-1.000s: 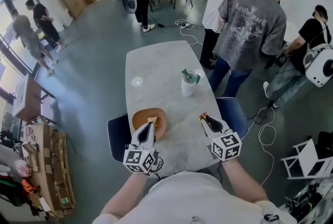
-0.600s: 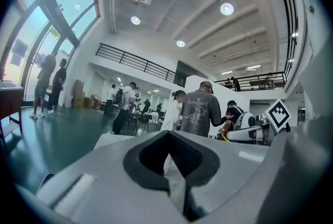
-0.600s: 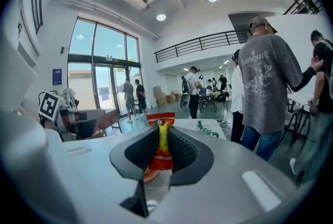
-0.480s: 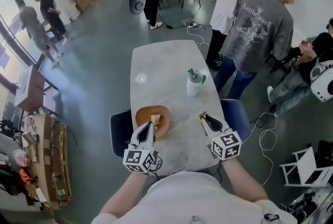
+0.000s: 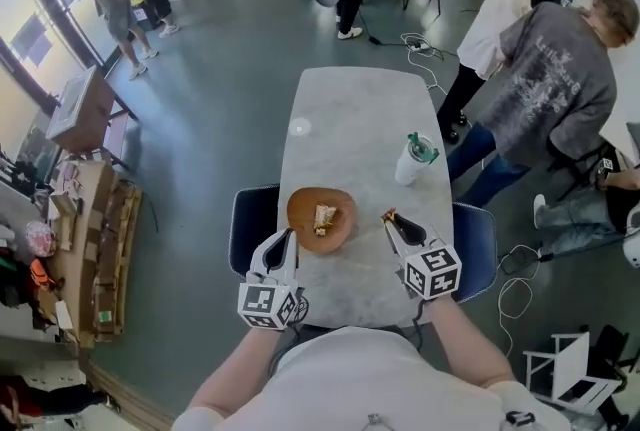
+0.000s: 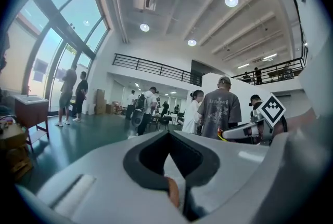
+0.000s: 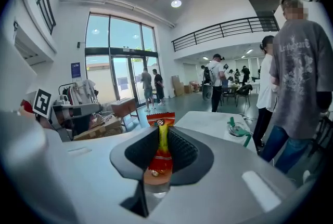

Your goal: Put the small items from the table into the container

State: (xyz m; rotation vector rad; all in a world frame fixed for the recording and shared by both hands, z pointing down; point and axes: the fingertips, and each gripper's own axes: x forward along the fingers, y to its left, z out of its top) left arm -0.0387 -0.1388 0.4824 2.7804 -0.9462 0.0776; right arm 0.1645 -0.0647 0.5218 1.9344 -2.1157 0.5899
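Now: right gripper point(image 5: 393, 223) is clamped on a red-and-yellow snack packet point(image 7: 160, 151), which sticks out past its jaw tips, over the grey table point(image 5: 350, 119) just right of the brown bowl point(image 5: 300, 210). Left gripper point(image 5: 286, 239) has its jaws together with nothing between them, tips near the bowl's near rim. One small wrapped item point(image 5: 325, 216) lies in the bowl.

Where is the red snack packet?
In the head view, the red snack packet is pinched in the right claw, over the near right part of the table, just right of the brown bowl; the green-lidded cup stands farther back.
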